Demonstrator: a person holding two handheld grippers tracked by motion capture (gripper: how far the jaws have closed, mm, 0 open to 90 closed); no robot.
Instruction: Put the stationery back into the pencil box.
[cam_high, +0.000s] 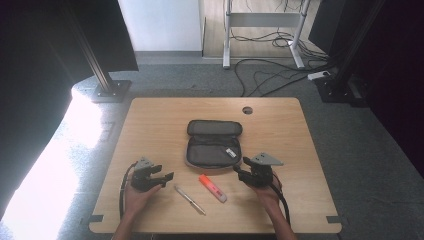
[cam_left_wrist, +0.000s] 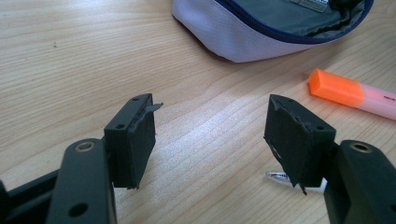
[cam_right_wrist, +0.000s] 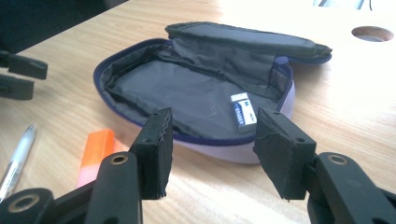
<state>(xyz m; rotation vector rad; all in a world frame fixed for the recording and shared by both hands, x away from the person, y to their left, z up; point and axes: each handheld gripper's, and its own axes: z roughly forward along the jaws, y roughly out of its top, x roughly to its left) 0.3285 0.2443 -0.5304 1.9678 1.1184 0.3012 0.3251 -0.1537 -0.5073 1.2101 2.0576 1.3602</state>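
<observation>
An open grey pencil case (cam_high: 214, 145) with a blue zip lies mid-table, lid folded back; a small white eraser (cam_right_wrist: 243, 112) rests inside it near its right end. In front of the case lie an orange-capped pink highlighter (cam_high: 212, 187) and a silver pen (cam_high: 189, 199). My left gripper (cam_high: 166, 178) sits low at the front left, jaws open and empty, pointing toward the highlighter (cam_left_wrist: 355, 92) and the case's corner (cam_left_wrist: 243, 35). My right gripper (cam_high: 239, 172) is at the front right, just before the case (cam_right_wrist: 187, 93), jaws open with nothing between them.
The wooden table (cam_high: 150, 125) has a round cable hole (cam_high: 247, 110) at the back right. Black frame posts stand at both far corners, and cables lie on the floor behind the table.
</observation>
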